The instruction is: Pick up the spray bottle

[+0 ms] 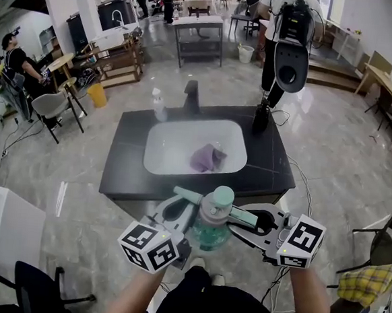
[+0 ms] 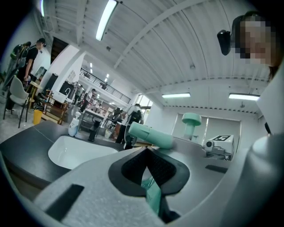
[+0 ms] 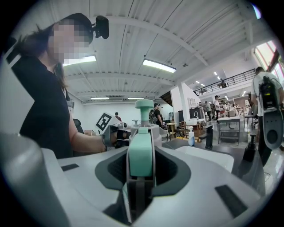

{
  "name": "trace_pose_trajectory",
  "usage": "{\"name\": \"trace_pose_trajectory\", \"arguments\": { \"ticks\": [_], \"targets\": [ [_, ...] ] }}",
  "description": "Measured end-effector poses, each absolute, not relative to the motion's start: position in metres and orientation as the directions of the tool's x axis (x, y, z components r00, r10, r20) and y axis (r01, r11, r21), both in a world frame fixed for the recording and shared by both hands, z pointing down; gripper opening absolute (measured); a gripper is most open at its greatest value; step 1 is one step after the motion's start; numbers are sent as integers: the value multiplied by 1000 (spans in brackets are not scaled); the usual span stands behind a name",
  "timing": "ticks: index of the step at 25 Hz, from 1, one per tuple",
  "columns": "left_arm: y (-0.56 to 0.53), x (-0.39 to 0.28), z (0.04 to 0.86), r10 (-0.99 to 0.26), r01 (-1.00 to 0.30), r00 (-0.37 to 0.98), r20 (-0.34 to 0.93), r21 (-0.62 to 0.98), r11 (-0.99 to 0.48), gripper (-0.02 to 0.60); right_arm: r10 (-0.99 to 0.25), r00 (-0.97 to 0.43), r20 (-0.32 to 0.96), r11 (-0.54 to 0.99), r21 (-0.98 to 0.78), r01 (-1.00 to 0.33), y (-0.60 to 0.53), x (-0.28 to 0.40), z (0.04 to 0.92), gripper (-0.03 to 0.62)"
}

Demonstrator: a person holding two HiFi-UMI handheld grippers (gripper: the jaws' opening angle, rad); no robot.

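Clamping the spray bottle (image 1: pixel 212 222), left tool (image 1: pixel 187 198) and right tool (image 1: pixel 242 217): translucent teal body, mint-green cap.

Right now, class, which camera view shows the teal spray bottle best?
The head view: the spray bottle shows nearly whole, mint cap down to teal body. The left gripper view gives only its nozzle, cap and a teal sliver at the jaws. The right gripper view gives its mint trigger end-on, cap above.
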State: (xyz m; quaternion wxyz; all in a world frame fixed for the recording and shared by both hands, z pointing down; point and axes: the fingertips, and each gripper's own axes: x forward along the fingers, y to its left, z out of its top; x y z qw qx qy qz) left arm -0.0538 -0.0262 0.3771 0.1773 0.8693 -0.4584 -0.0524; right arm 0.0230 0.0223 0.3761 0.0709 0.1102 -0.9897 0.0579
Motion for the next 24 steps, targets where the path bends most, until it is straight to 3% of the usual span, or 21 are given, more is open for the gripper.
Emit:
{"name": "trace_pose_trajectory", "arguments": {
  "ticks": [24],
  "targets": [
    [-10,-54,378,-821,-769,570,42,379,-515,5,-215,-962,165,971,-65,-228,35,24,376,104]
  ]
}}
